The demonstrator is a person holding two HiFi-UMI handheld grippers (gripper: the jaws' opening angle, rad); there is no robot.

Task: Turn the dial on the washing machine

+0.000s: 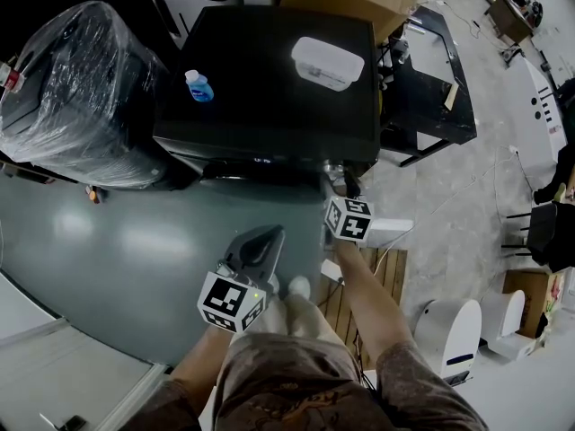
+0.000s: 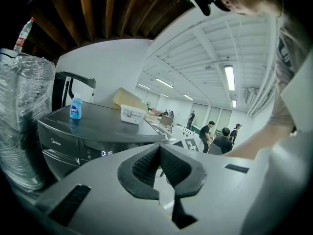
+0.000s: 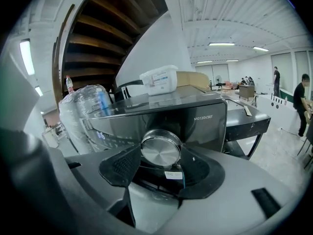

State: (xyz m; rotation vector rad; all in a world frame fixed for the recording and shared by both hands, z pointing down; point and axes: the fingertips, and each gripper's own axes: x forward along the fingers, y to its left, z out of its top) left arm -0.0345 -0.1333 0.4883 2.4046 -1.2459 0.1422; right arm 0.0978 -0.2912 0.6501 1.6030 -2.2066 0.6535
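The black washing machine (image 1: 269,88) stands ahead of me, its front panel toward me. In the right gripper view its round silver dial (image 3: 161,150) sits at the right end of the panel (image 3: 200,124). My right gripper (image 3: 161,156) is at that dial, one pad against each side of it, so it is shut on the dial. From the head view the right gripper (image 1: 346,189) reaches under the machine's front right corner and hides the dial. My left gripper (image 1: 266,237) hangs lower and nearer to me, well short of the machine. Its jaws (image 2: 159,150) meet at the tips, with nothing between them.
A blue bottle (image 1: 199,86) and a white lidded box (image 1: 327,62) rest on the machine's top. A plastic-wrapped bundle (image 1: 76,88) stands close on its left, a black frame (image 1: 431,88) on its right. A wooden pallet (image 1: 377,277) lies by my feet. People (image 2: 215,136) stand far off.
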